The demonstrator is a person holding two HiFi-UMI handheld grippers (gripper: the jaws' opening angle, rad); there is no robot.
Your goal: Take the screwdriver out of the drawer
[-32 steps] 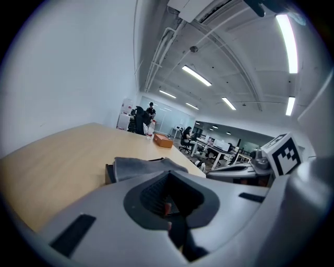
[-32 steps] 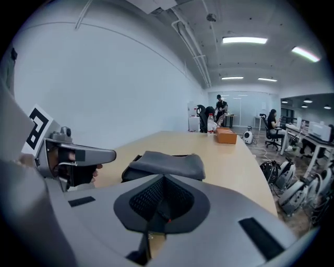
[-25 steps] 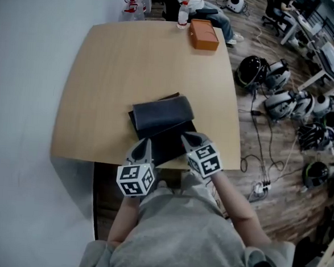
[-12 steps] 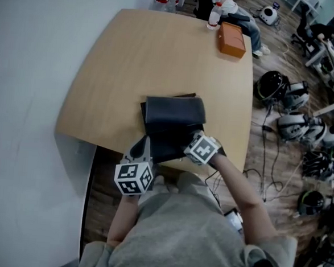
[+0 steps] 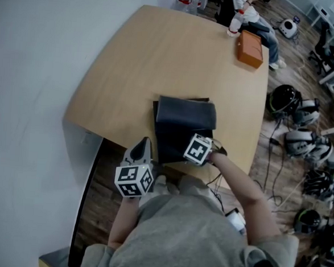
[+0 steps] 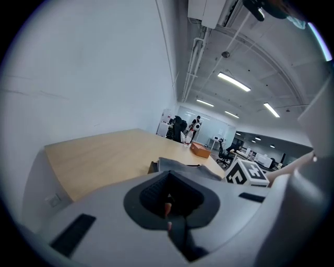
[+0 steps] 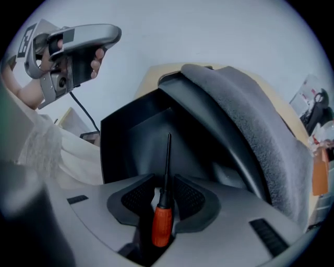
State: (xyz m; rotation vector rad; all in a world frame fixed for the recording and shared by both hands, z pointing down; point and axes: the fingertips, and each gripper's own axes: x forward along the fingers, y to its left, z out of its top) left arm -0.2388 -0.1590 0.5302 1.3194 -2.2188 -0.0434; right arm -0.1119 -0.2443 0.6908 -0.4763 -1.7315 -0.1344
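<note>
The wooden table [image 5: 154, 66] has round corners and lots of bare top on its far side and its left side. A white wall [image 5: 27, 92] runs close along the table's left edge. On the right, the floor is crowded with helmets [image 5: 286, 101], so there is little free room there. An orange box [image 5: 250, 49] sits at the far edge, well apart from everything else. The dark drawer box [image 5: 186, 113] stands close to the table's near edge. Its black drawer [image 7: 125, 135] is pulled out toward the person [image 5: 188, 240]. The right gripper [image 7: 165, 183] points down into the drawer, and the drawer walls are close around it. Its jaws have just been opening and now stand wide, one on each side of the screwdriver [image 7: 162, 224]. The pads do not seem to press on it. The screwdriver lies inside the drawer. It has a short orange handle and a long, thin black shaft, and its tip points toward the back of the drawer. The left gripper [image 5: 144, 144] hangs in open air just left of the drawer, by the table's near edge. Its jaws are close together, with only a thin slit between them, and they hold nothing.
</note>
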